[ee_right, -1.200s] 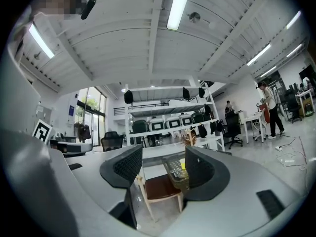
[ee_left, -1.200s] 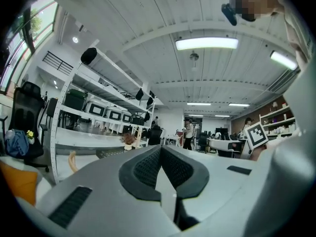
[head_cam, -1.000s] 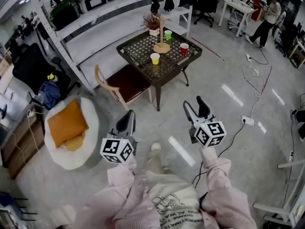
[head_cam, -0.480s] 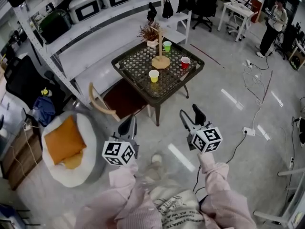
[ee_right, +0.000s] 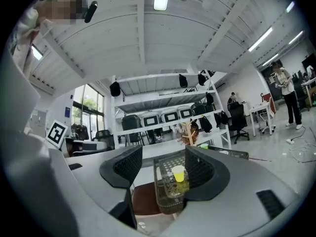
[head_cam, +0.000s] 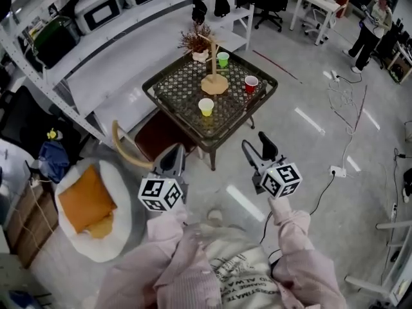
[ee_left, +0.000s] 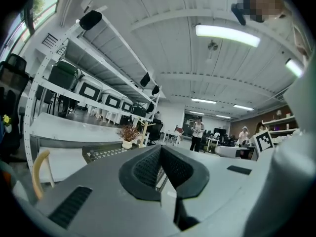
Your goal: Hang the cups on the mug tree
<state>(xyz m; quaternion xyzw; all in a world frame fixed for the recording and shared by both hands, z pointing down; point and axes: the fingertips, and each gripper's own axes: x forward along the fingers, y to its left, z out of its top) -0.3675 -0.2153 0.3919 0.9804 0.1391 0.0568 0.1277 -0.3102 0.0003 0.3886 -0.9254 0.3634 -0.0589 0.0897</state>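
Observation:
A dark lattice table [head_cam: 180,85] stands ahead of me on the floor. On it the wooden mug tree [head_cam: 214,81] stands upright. A yellow cup [head_cam: 206,107], a red cup [head_cam: 251,84] and a green cup [head_cam: 223,59] stand around it. My left gripper [head_cam: 172,161] is held level short of the table's near corner, jaws together and empty. My right gripper [head_cam: 257,145] is open and empty, also short of the table. In the right gripper view the yellow cup [ee_right: 178,173] shows far off between the open jaws of the right gripper [ee_right: 163,161]. In the left gripper view the left gripper [ee_left: 160,150] hides most of the table.
A wooden chair with a dark red seat [head_cam: 158,132] is tucked at the table's near left. A white floor cushion with an orange pillow [head_cam: 87,198] lies to the left. Long white shelving [head_cam: 96,37] runs behind. Cables and a power strip [head_cam: 335,170] lie on the floor at right. A dried plant [head_cam: 192,42] stands on the table.
I have walked towards the table. Both grippers moved forward with me, and the table, chair and cushion now sit nearer in the head view. Neither gripper's jaws changed.

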